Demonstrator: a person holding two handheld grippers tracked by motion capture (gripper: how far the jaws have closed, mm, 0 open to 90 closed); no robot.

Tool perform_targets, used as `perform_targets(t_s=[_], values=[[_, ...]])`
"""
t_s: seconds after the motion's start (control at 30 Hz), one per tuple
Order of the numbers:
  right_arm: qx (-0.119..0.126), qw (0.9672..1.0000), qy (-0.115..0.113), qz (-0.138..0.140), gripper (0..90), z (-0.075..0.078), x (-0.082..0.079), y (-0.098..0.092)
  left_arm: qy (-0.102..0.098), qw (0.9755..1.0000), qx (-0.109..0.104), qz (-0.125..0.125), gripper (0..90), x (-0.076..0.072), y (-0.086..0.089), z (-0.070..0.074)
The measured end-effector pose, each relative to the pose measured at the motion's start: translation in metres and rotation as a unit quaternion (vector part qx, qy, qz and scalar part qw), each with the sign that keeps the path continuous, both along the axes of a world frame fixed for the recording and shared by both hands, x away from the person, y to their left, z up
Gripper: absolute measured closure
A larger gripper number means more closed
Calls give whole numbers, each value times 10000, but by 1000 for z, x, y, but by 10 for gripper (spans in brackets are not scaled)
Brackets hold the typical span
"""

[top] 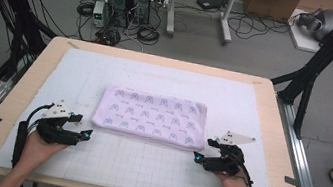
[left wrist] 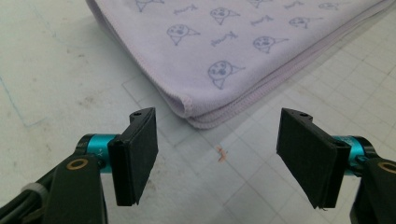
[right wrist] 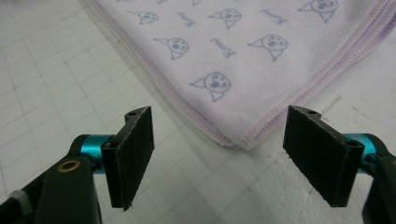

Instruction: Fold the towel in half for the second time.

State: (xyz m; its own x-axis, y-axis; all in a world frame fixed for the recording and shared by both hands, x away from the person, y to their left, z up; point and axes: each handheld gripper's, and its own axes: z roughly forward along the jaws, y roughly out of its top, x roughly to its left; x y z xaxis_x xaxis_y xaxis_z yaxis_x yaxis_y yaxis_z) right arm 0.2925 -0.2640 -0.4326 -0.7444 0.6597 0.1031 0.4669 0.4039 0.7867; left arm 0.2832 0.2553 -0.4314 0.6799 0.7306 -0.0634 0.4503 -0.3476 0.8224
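We are looking at a folded lilac cloth (top: 150, 116) lying flat on the white gridded mat (top: 142, 170) that is covering the counter (top: 14, 115), and we are taking the cloth as our landmark.

Just off its near left corner, our left claw (top: 87, 133) is hovering with its jaws standing wide, nothing between them; in the left gripper view that corner (left wrist: 196, 116) is sitting a little beyond the pads (left wrist: 140, 154), apart from them.

The cloth itself is looking soft, thin and light to us: several layers are stacking at the hem, so it is likely to be floppy and to slide or unfold if pinched by one layer alone. We are judging the two near corners the best places to take hold, catching every layer at once. It is pale lilac, printed with small cat-like faces and little script words, with a stitched edge.

Just off its near right corner, our right claw (top: 199, 157) is likewise gaping wide and empty, the corner (right wrist: 238, 140) lying ahead of the jaws, untouched.
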Motion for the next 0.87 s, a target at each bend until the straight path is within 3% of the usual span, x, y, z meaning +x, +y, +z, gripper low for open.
perform_targets(t_s=[0.5,0.87], values=[[140,9997,-114,-145,190,-3,-28,-19,-86,9999,18,103,288,-23,6,-3],[237,9994,-144,-212,172,-4,-38,-26,-104,9999,43,71,285,-28,4,-3]])
